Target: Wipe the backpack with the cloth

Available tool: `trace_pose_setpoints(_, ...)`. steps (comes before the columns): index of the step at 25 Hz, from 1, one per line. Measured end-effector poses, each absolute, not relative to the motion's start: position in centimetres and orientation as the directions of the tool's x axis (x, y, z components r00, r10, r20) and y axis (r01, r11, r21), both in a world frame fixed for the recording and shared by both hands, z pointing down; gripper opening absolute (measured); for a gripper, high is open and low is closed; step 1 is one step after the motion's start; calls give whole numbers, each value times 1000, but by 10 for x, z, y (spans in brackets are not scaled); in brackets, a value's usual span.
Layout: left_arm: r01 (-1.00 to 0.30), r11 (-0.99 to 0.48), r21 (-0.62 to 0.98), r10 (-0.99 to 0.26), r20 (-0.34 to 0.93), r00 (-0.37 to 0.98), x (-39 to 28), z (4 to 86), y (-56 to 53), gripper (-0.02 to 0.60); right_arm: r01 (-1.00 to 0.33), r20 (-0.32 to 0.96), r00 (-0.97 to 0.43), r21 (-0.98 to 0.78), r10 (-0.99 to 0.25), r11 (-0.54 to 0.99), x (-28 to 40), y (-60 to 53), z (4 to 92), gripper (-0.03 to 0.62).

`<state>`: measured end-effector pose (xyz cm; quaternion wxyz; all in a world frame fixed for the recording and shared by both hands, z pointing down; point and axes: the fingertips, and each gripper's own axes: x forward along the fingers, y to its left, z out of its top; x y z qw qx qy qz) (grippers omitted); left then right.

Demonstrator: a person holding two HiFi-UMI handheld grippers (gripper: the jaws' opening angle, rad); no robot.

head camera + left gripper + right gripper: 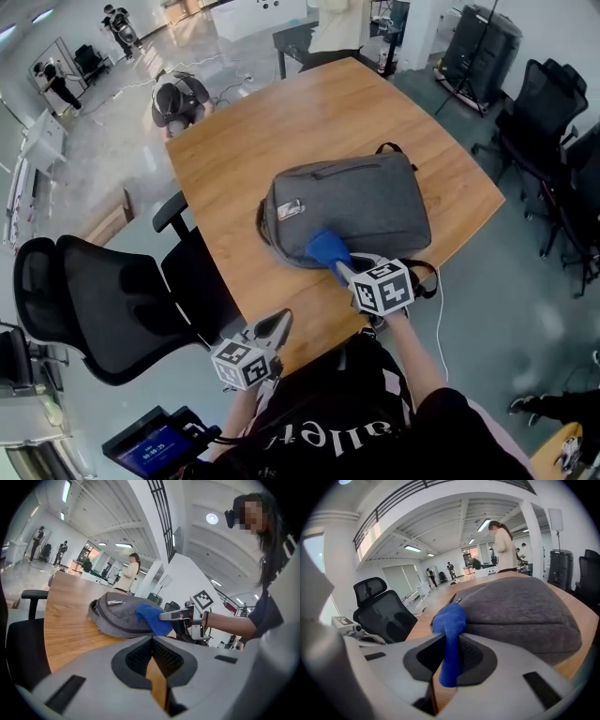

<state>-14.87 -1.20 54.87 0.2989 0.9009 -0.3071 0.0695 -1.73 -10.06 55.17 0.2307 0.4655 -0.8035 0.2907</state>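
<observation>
A grey backpack (356, 208) lies flat on the wooden table (281, 122), with a metal zip pull near its left end. My right gripper (342, 269) is shut on a blue cloth (327, 248), and the cloth rests against the backpack's near edge. In the right gripper view the blue cloth (448, 634) hangs pinched between the jaws in front of the backpack (520, 606). My left gripper (278, 325) hovers at the table's near edge, apart from the bag, shut with nothing in it. From the left gripper view the backpack (117, 613) and cloth (152, 618) lie ahead.
A black mesh office chair (94, 300) stands at the table's left. More black chairs (553, 103) stand at the right. A white cable (441, 328) hangs by the table's near right edge. People stand in the far room. A small screen device (155, 445) sits at bottom left.
</observation>
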Motion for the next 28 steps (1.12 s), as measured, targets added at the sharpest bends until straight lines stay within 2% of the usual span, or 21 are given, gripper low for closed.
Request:
trace_pose_setpoints(10, -497, -713, 495, -398, 298, 868, -84, 542, -16, 2, -958, 638, -281, -231, -717, 169, 113, -73, 535, 69)
trace_pose_setpoints(17, -493, -718, 491, -383, 312, 869, -51, 541, -8, 2, -971, 640, -185, -235, -746, 40, 199, -50, 536, 69)
trace_pose_setpoints(23, -490, -728, 479, -385, 305, 871, -19, 540, 13, 2, -972, 650, -155, -233, -744, -2, 247, -31, 548, 69)
trace_pose_setpoints(28, -512, -717, 473, -405, 316, 858, 1, 540, 35, 2, -964, 622, -196, -262, -759, 34, 255, -18, 542, 69)
